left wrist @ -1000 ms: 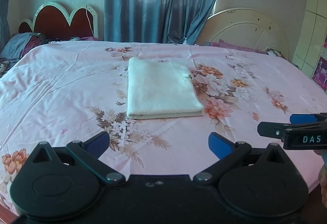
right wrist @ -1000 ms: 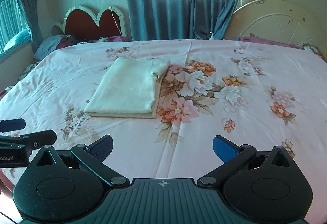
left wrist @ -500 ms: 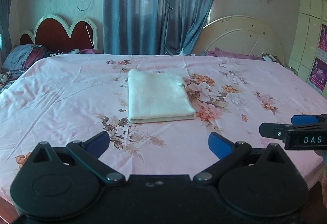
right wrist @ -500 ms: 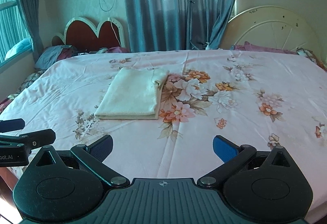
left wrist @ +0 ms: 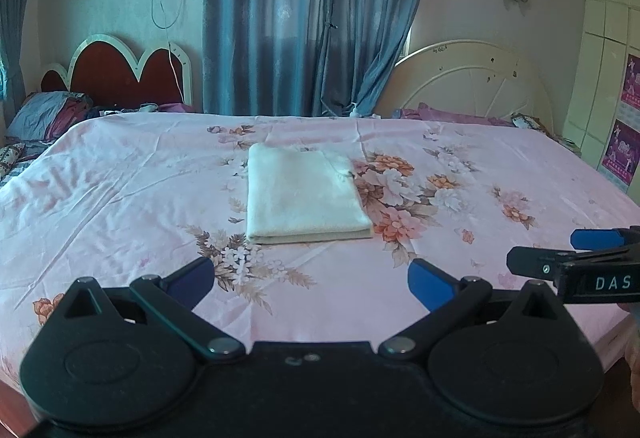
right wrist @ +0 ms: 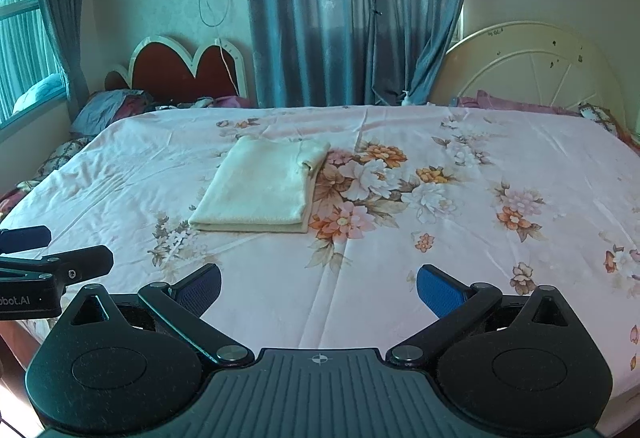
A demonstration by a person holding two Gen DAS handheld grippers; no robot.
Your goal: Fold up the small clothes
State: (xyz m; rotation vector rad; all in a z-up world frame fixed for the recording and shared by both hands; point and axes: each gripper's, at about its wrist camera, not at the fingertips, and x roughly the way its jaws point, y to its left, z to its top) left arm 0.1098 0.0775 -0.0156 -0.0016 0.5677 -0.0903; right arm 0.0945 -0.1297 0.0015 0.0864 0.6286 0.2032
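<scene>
A: Item one, location?
B: Folded cream garment (left wrist: 302, 194), flat on the pink floral bedsheet (left wrist: 120, 198), mid-bed, far from both tools.
A: Tongs?
B: Left gripper (left wrist: 312, 280) spread wide, empty. Right gripper (right wrist: 318, 288) likewise agape, holding nothing.
A: View differences?
B: Right wrist view alone shows a window (right wrist: 24, 34) far left; left wrist view alone shows wall posters (left wrist: 624, 118) far right.

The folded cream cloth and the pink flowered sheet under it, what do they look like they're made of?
Folded cream cloth: probably soft terry or fleece; matte, fuzzy surface, thick rounded fold edges.
Pink flowered sheet: likely thin woven cotton or polyester; smooth, slightly shiny, with fine sharp creases and a printed pattern.
</scene>
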